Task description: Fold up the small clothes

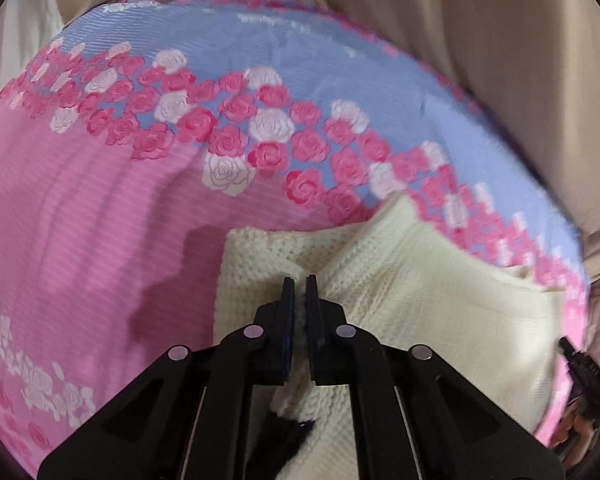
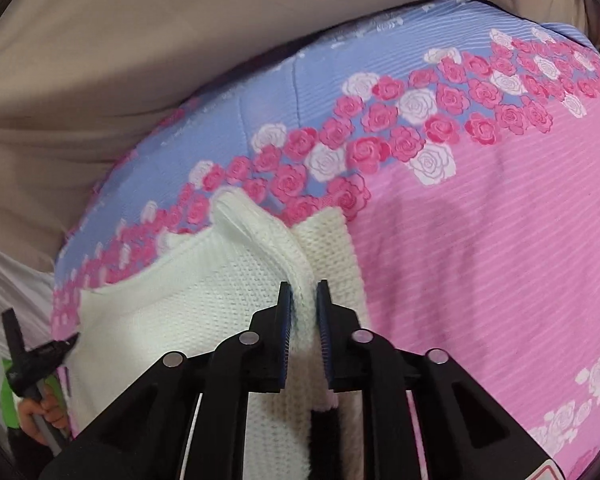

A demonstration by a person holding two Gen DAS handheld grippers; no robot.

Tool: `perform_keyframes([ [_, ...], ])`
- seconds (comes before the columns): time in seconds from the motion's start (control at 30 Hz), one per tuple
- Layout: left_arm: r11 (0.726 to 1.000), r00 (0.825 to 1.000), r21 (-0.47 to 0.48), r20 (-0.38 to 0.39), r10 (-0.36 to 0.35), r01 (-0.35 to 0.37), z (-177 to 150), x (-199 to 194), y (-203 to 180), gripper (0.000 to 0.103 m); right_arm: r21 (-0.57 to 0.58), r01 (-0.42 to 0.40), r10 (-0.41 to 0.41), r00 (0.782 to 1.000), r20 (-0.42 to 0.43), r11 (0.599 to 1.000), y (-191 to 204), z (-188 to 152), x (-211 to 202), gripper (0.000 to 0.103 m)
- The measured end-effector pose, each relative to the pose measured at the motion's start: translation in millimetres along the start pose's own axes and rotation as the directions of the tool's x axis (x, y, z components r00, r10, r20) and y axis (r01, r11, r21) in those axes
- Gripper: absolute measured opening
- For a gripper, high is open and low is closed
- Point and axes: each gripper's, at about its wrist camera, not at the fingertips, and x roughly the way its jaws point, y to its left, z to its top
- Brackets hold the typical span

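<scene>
Fingers of left gripper (image 1: 300, 280) pinch knit (image 1: 400, 288) fold near its left edge; right gripper (image 2: 303, 284) fingers clamp ridge near right edge. Knit lies on bedspread (image 1: 80, 220).

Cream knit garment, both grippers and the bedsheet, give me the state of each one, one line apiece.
Cream knit garment: lying on the bed, partly bunched, pinched at two spots.
Left gripper: shut on a raised fold of the knit.
Right gripper: shut on a ridge of the knit, pointing downward.
Rose-print bedsheet: spread under the garment, lightly wrinkled.
Beige cover: rumpled beyond the sheet's blue edge.
</scene>
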Motion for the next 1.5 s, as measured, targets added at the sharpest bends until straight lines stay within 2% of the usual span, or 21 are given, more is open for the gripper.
perform_keyframes([
  [0.03,1.000,1.000,-0.003,0.010,0.007,-0.007,-2,-8,2,0.007,0.011,-0.016,0.016,1.000,0.017,1.000,0,-6,-13,0.021],
  [0.1,1.000,1.000,0.014,0.027,0.003,-0.003,-18,-32,8,0.007,0.002,-0.012,0.012,1.000,0.028,1.000,-1,-22,-35,0.052],
  [0.13,1.000,1.000,0.025,0.020,-0.008,0.007,-29,-39,13,0.007,-0.011,-0.002,0.002,1.000,0.022,1.000,-3,-34,-42,0.056],
  [0.17,0.999,1.000,0.032,0.005,-0.016,0.016,-40,-44,16,0.007,-0.026,0.008,-0.008,1.000,0.005,1.000,-6,-49,-49,0.056],
  [0.27,1.000,0.998,0.008,-0.061,-0.021,0.022,-81,-47,29,0.023,-0.074,0.056,-0.063,0.993,-0.098,0.996,-11,-104,-53,0.058],
  [0.33,0.998,0.995,-0.043,-0.086,-0.048,0.044,-108,-45,38,0.031,-0.061,0.038,-0.048,0.985,-0.167,0.997,-16,-137,-48,0.058],
  [0.43,0.997,0.995,-0.071,-0.092,-0.035,0.028,-125,-35,34,0.037,-0.008,0.015,-0.016,0.979,-0.204,1.000,-20,-156,-34,0.058],
  [0.5,0.994,0.995,-0.109,-0.092,-0.026,0.016,-124,-27,33,0.034,0.023,-0.018,0.021,0.986,-0.167,1.000,-14,-151,-30,0.059],
  [0.53,0.991,0.994,-0.128,-0.097,-0.040,0.028,-122,-24,33,0.030,0.045,-0.053,0.060,0.987,-0.152,0.998,-10,-144,-27,0.058],
  [0.57,0.987,0.993,-0.156,-0.100,-0.060,0.044,-119,-22,35,0.019,0.058,-0.075,0.082,0.988,-0.134,0.995,-7,-139,-26,0.052],
  [0.6,0.985,0.992,-0.165,-0.103,-0.067,0.049,-116,-22,36,0.015,0.068,-0.106,0.112,0.988,-0.105,0.992,-3,-131,-27,0.028],
  [0.63,0.986,0.993,-0.161,-0.105,-0.059,0.041,-114,-21,36,0.014,0.071,-0.113,0.120,0.988,-0.099,0.991,0,-124,-26,0.012],
  [0.83,0.998,0.990,-0.063,-0.139,-0.012,0.003,-134,-50,42,0.010,-0.045,-0.007,0.005,0.998,-0.059,0.999,9,-118,-86,0.010],
  [0.9,0.999,0.984,-0.045,-0.180,0.016,-0.024,-152,-56,52,0.009,-0.044,0.043,-0.047,0.994,-0.099,0.998,-10,-135,-102,0.010],
  [1.03,1.000,0.962,-0.024,-0.272,-0.006,0.000,-198,-56,61,0.010,0.000,0.092,-0.090,0.975,-0.205,0.996,-52,-188,-110,0.010],
  [1.13,0.999,0.975,0.032,-0.220,0.003,0.004,-214,-62,53,0.012,0.000,0.093,-0.089,0.953,-0.289,0.996,-65,-215,-97,0.017],
  [1.17,0.999,0.980,0.032,-0.198,-0.003,0.010,-210,-69,50,0.015,0.005,0.103,-0.097,0.951,-0.292,0.995,-64,-218,-99,0.023],
  [1.23,0.999,0.991,0.035,-0.135,-0.021,0.026,-196,-87,44,0.019,0.007,0.123,-0.118,0.964,-0.237,0.992,-59,-207,-114,0.026],
  [1.3,0.997,1.000,0.075,-0.017,-0.015,0.017,-173,-112,33,0.044,-0.043,0.162,-0.166,0.979,-0.118,0.986,-47,-188,-137,0.047],
  [1.37,0.995,0.998,0.095,0.063,-0.023,0.017,-149,-120,20,0.056,-0.082,0.151,-0.152,0.988,-0.009,0.985,-34,-163,-150,0.061],
  [1.5,0.988,0.993,0.134,0.081,-0.081,0.070,-109,-89,-10,0.063,-0.137,0.101,-0.102,0.995,0.003,0.985,-13,-108,-110,0.062],
])
